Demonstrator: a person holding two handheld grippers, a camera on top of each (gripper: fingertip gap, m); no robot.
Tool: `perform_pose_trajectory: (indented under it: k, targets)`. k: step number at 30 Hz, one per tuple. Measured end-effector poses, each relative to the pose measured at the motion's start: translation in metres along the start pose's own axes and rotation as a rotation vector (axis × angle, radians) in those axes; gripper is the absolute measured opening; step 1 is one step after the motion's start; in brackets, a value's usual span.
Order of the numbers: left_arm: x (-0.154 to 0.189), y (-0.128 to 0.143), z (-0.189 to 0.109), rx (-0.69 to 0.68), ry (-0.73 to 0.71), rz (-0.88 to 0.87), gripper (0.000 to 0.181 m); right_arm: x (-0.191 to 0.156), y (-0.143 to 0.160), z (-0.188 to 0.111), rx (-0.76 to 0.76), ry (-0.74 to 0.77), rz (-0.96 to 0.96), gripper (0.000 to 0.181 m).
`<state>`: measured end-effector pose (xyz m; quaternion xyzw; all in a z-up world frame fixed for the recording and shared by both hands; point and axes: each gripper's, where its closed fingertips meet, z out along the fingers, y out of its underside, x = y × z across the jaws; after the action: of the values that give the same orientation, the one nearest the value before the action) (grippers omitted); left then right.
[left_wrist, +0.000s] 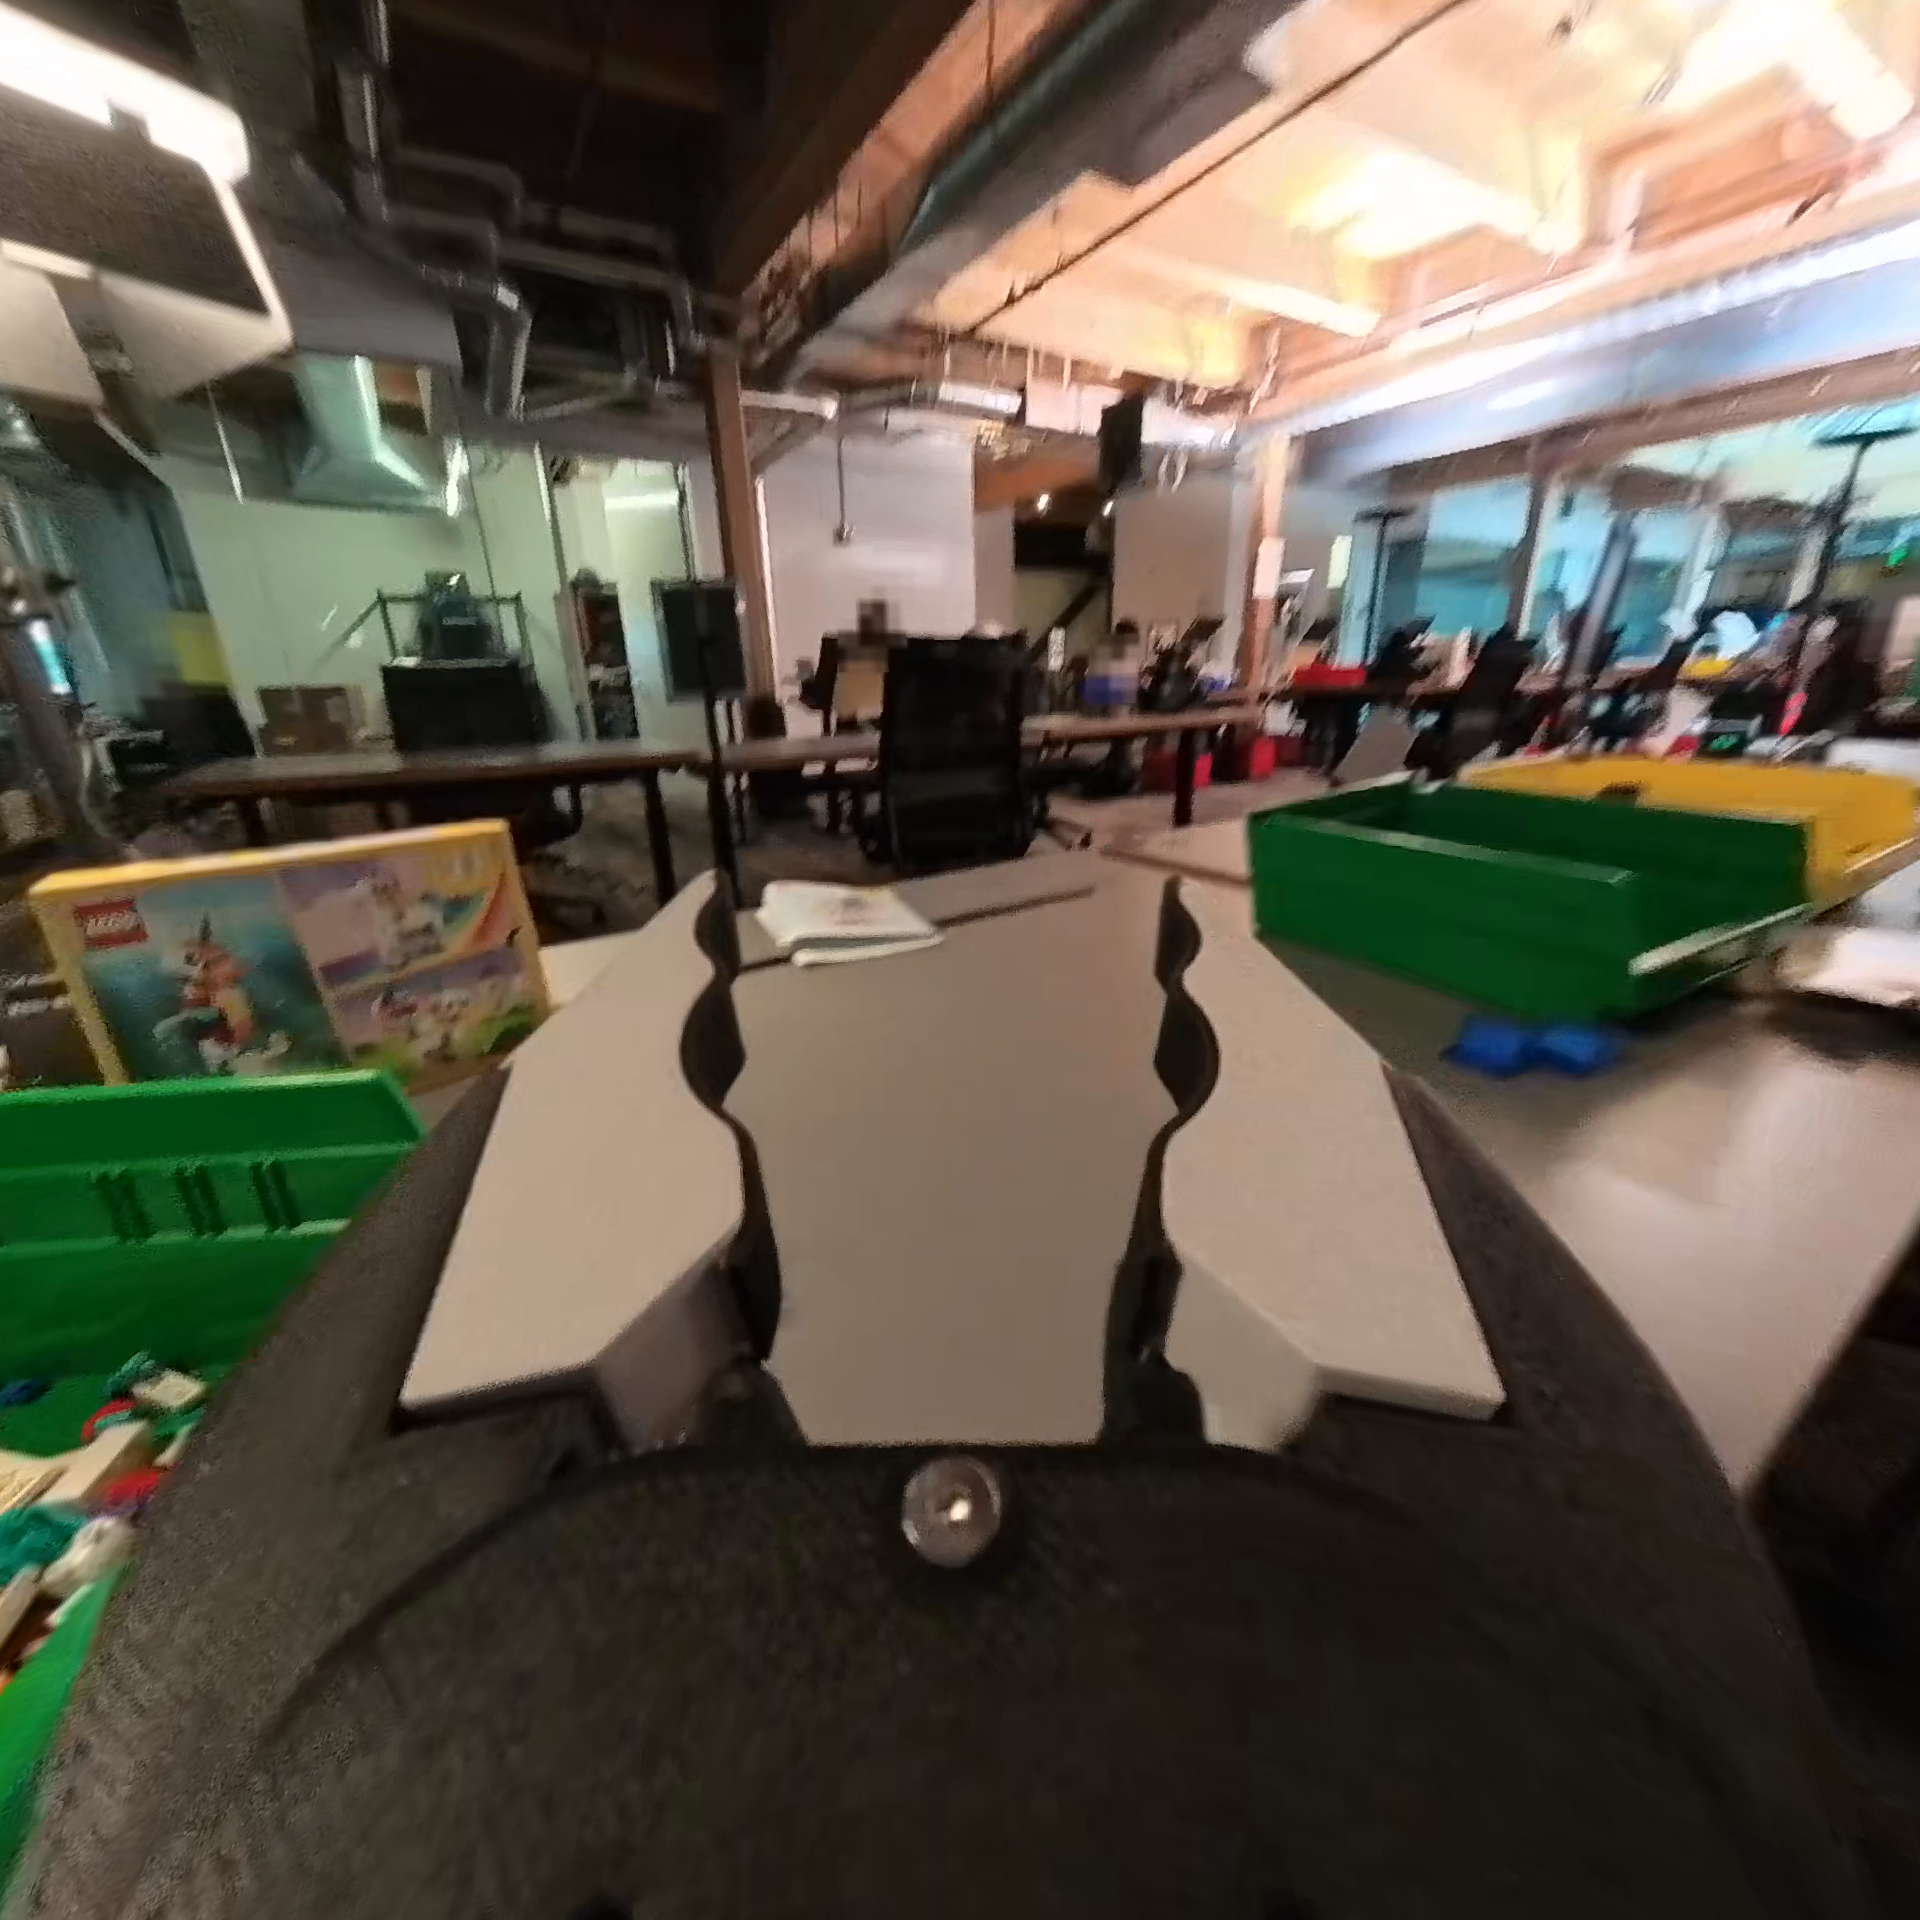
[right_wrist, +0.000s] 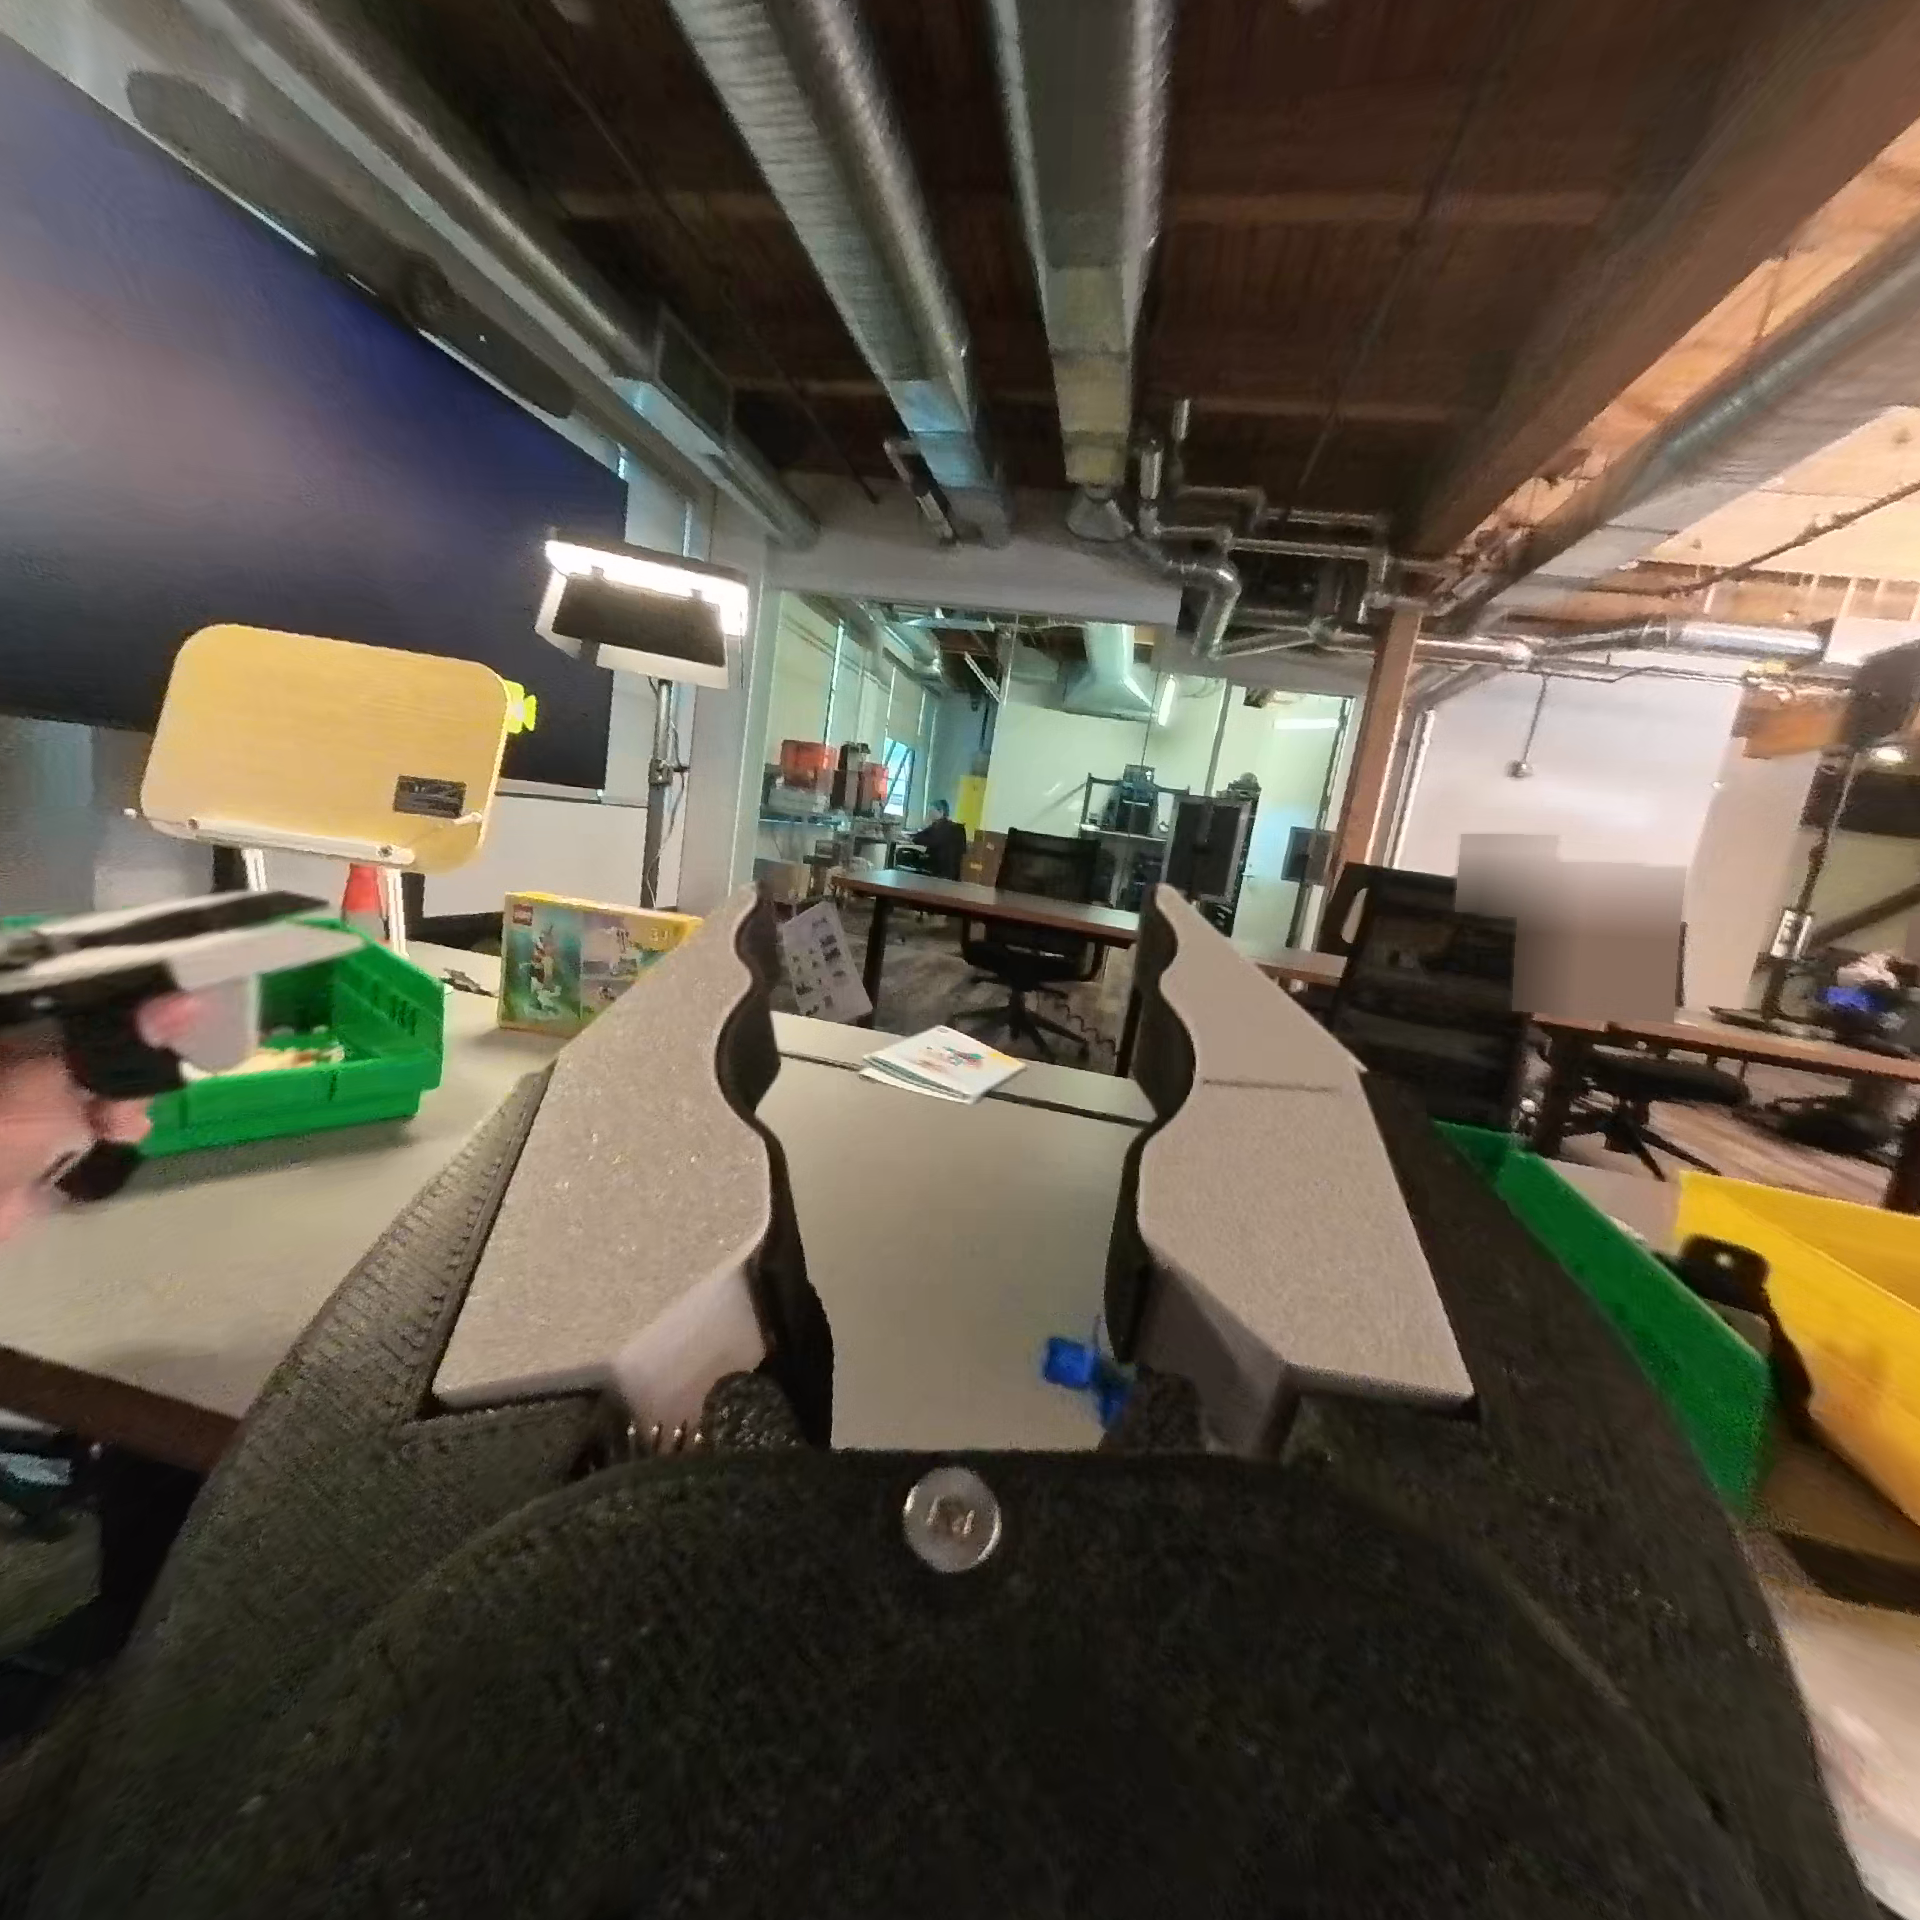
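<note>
Open workshop-office: exposed ducts (right_wrist: 862, 260), desks (left_wrist: 436, 769), chairs (left_wrist: 956, 748).

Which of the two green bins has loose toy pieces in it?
The green bin on the left, beside the toy box; small coloured pieces lie inside. The other green bin, against the yellow one, shows none.

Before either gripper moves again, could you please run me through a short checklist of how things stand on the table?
1. Left gripper open and empty: ok, only bare table shows between its fingers.
2. Right gripper open and empty: ok, nothing is clamped.
3. Space ahead of both grippers: ok, only the booklet lies flat near the far table edge.
4. Small blue pieces clear of the grippers: ok, they lie on the table by the green bin, untouched.
5. Green tray of bricks steady: cannot tell, the left gripper partly hides it.
6. Toy box upright: ok.
</note>
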<state>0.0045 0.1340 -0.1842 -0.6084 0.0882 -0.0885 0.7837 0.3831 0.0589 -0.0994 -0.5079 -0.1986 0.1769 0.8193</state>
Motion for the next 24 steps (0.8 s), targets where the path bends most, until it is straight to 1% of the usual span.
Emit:
perform_pose_trajectory:
  k: [3,6,9,12,14,16,18,20,21,24]
  targets:
    - [0.025,-0.027,-0.019,0.061,0.053,-0.036,0.081,-0.011,0.009,0.018,-0.001,-0.025,0.007,0.067]
    - [0.032,-0.033,-0.025,0.066,0.069,-0.061,0.081,-0.013,0.021,0.038,0.003,-0.025,0.015,0.067]
    - [0.029,-0.023,-0.015,0.027,0.073,-0.053,0.081,-0.011,0.045,0.06,-0.018,-0.017,-0.01,0.066]
    - [0.03,-0.004,0.005,-0.03,0.095,-0.061,0.085,-0.007,0.08,0.08,-0.089,-0.016,-0.008,0.067]
    - [0.032,0.014,0.022,-0.097,0.098,-0.042,0.092,-0.007,0.102,0.092,-0.139,-0.029,0.01,0.068]
    - [0.039,0.03,0.04,-0.166,0.126,-0.051,0.105,-0.008,0.119,0.103,-0.18,-0.047,0.026,0.074]
    - [0.049,0.035,0.054,-0.188,0.174,-0.094,0.119,-0.01,0.13,0.113,-0.204,-0.063,0.042,0.08]
    - [0.063,0.03,0.063,-0.171,0.257,-0.139,0.125,-0.01,0.139,0.12,-0.228,-0.064,0.051,0.083]
    - [0.073,0.025,0.065,-0.157,0.323,-0.155,0.127,-0.009,0.141,0.122,-0.234,-0.069,0.053,0.084]
    - [0.096,0.003,0.061,-0.115,0.517,-0.206,0.111,-0.004,0.14,0.124,-0.218,-0.066,0.048,0.084]
